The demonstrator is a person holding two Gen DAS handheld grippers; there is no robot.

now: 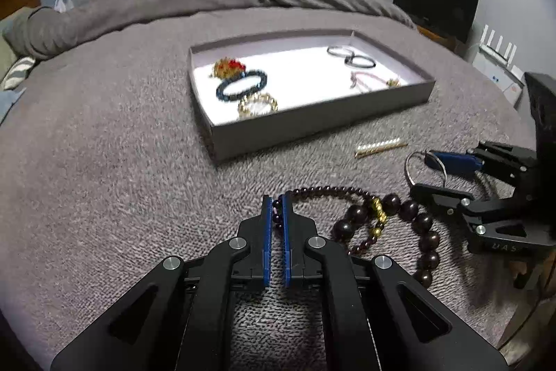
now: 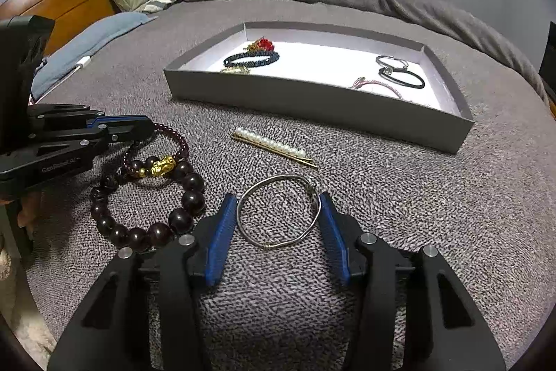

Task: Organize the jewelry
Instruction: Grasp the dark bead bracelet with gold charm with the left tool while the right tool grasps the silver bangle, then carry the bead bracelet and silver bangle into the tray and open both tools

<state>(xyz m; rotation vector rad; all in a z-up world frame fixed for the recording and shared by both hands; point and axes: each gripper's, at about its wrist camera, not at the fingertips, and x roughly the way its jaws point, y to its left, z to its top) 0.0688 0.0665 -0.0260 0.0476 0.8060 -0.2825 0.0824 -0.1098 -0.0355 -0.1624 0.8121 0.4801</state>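
Currently: left gripper (image 1: 277,202) clenched on small dark-red beaded bracelet (image 2: 173,141); right gripper (image 2: 278,211) released, straddling silver wire bangle (image 2: 278,211). Next: closing, lifting toward grey cardboard tray (image 2: 312,103).

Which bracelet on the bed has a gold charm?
The small-beaded garnet bracelet, pinched by the left claw. The big-beaded bracelet and silver bangle have none.

Grey bed (image 2: 399,197), tray (image 2: 312,103), 4 loose pieces, seemingly
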